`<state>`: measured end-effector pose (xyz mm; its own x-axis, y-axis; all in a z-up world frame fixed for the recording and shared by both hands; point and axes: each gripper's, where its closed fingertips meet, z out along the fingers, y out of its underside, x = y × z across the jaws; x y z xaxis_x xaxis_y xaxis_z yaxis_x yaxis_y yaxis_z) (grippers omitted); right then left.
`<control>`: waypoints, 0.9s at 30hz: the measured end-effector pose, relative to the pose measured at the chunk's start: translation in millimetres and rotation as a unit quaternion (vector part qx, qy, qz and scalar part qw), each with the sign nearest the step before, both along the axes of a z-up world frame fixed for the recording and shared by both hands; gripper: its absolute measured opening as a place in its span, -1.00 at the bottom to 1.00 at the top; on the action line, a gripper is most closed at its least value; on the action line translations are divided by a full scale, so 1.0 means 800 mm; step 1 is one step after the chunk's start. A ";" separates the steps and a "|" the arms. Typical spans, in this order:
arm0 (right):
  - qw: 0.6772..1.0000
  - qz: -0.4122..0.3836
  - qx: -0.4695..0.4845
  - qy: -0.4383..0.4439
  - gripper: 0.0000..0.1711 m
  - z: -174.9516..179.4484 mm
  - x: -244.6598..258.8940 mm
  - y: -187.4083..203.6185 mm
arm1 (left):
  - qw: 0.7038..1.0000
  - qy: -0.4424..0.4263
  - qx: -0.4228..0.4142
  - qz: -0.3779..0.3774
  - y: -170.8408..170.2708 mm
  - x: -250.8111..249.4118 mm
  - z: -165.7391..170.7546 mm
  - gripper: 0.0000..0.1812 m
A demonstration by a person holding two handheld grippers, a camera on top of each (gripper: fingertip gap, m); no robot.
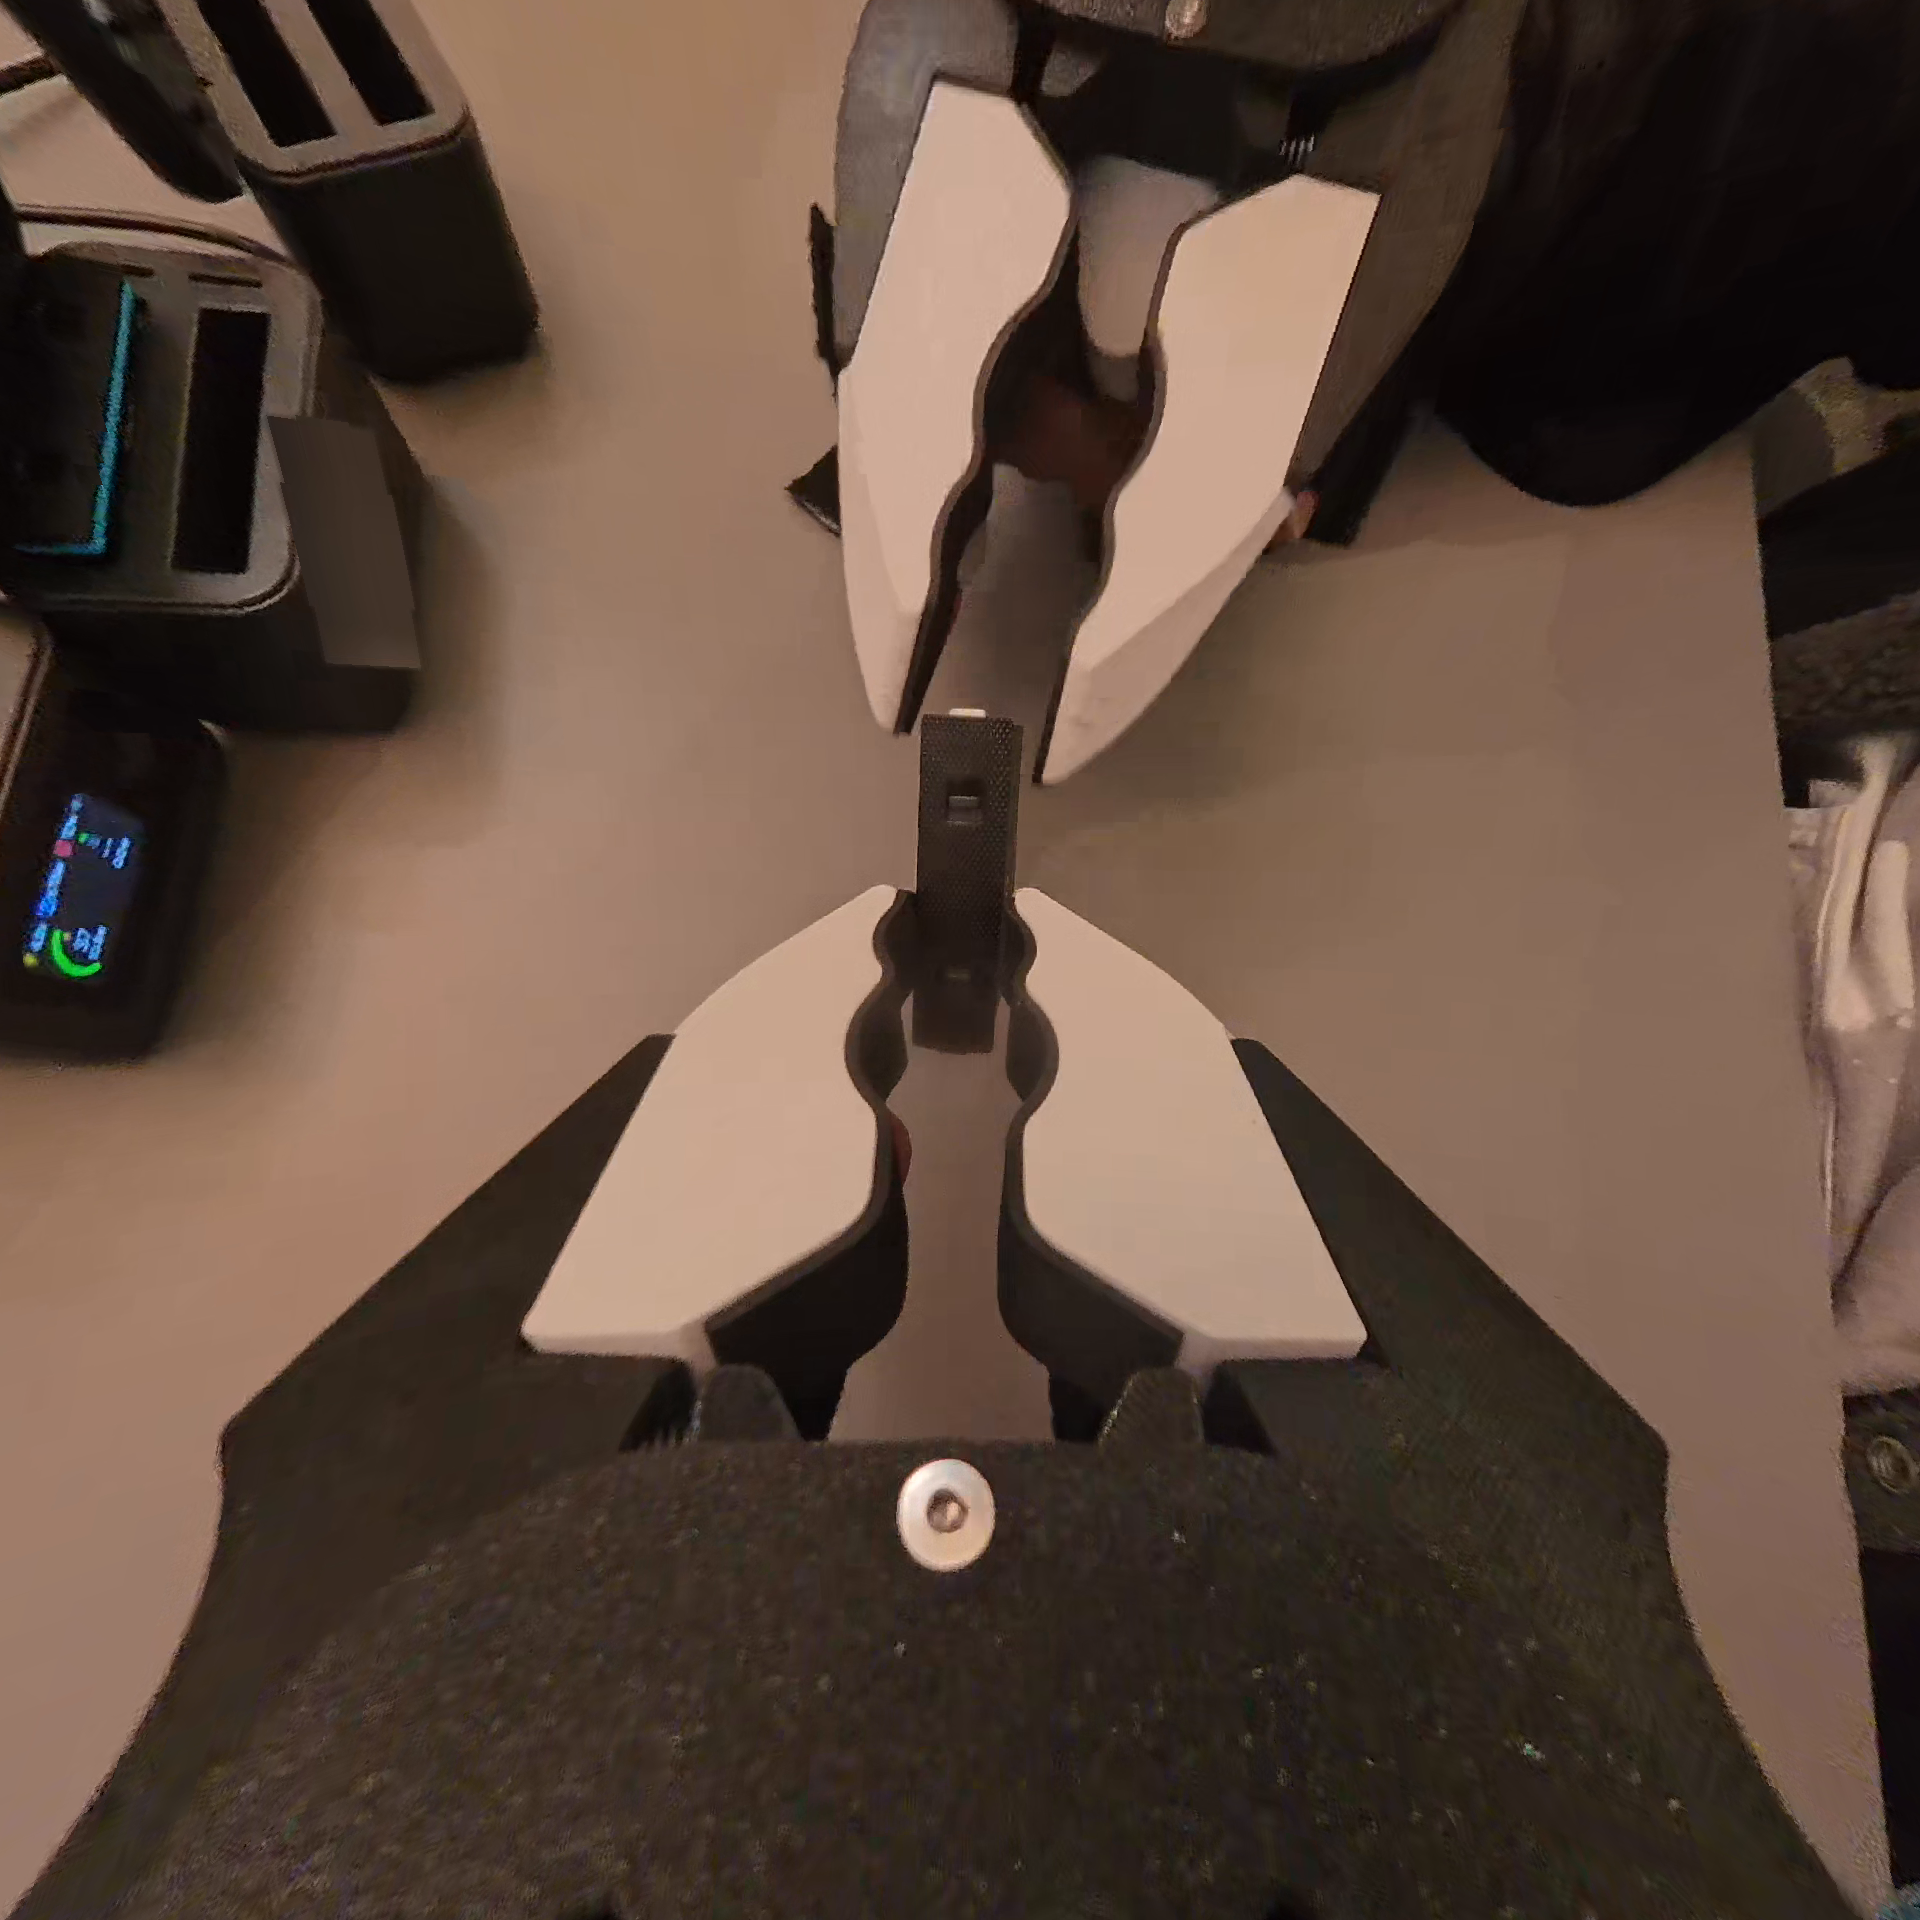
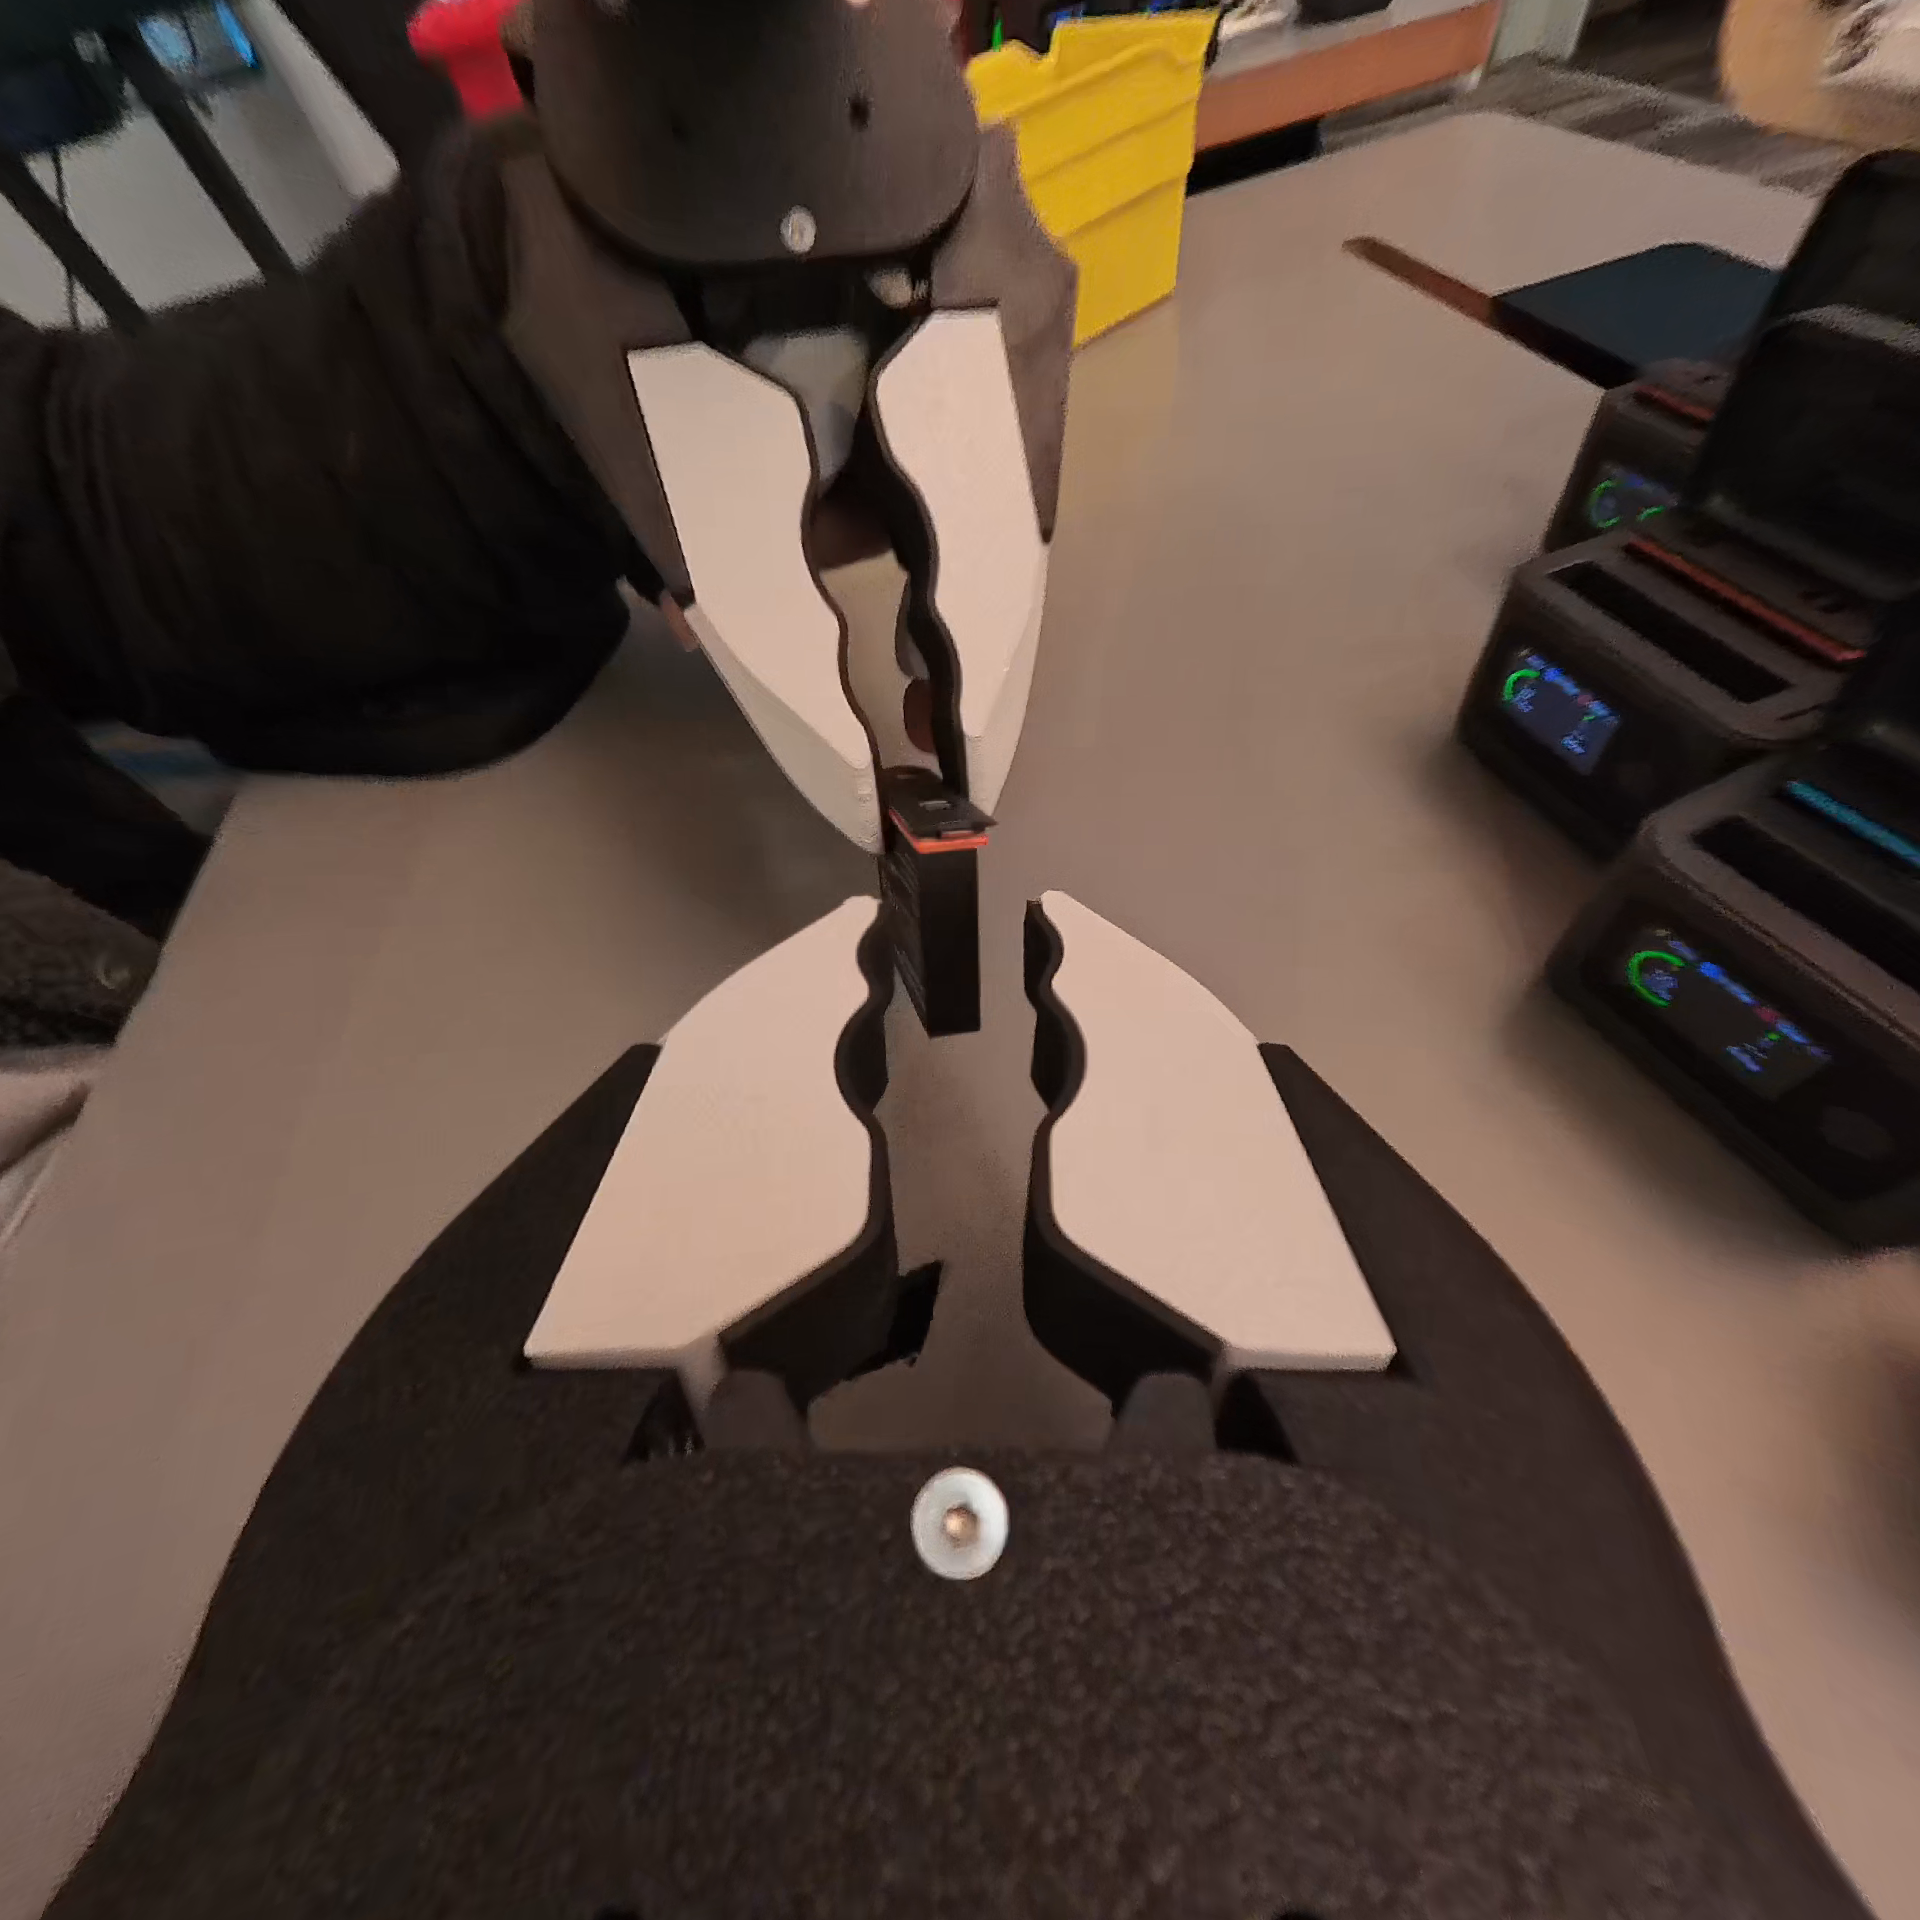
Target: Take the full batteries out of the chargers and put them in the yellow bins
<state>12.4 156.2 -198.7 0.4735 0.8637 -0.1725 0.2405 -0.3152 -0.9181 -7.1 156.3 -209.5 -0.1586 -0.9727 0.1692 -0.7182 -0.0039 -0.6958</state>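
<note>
My left gripper [image 1: 956, 904] is shut on the lower end of a slim black battery [image 1: 966, 821] and holds it above the grey table. My right gripper [image 1: 971, 748] faces it from the far side, jaws apart around the battery's top end. In the right wrist view my right gripper [image 2: 954, 904] is open. The battery [image 2: 935, 945], with an orange band, stands between its tips, against the left finger and apart from the right. The left gripper [image 2: 925, 821] grips the battery's far end. A yellow bin [image 2: 1101, 177] stands at the back of the table.
Black chargers with lit screens stand in a group at the left [image 1: 208, 468] and at the right [image 2: 1642, 675], [image 2: 1766, 1039]. One slot holds a teal-edged battery [image 1: 73, 416]. A person's black sleeve [image 2: 312, 468] rests on the table. A dark flat item [image 2: 1642, 301] lies far right. The tips of both grippers are at nearly the same place.
</note>
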 end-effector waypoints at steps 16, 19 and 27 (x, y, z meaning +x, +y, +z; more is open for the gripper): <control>0.999 0.042 0.014 0.029 -0.89 0.006 -0.014 -0.018 | 0.995 -0.098 -0.001 -0.019 -0.014 0.017 0.032 -0.83; 0.998 0.044 0.010 0.036 -0.89 0.008 -0.013 -0.018 | 0.995 -0.094 -0.004 -0.016 -0.014 0.017 0.034 -0.83; 1.000 -0.005 0.014 0.010 -0.77 0.006 0.011 0.006 | 0.993 -0.046 0.109 0.001 0.043 0.016 0.059 -0.83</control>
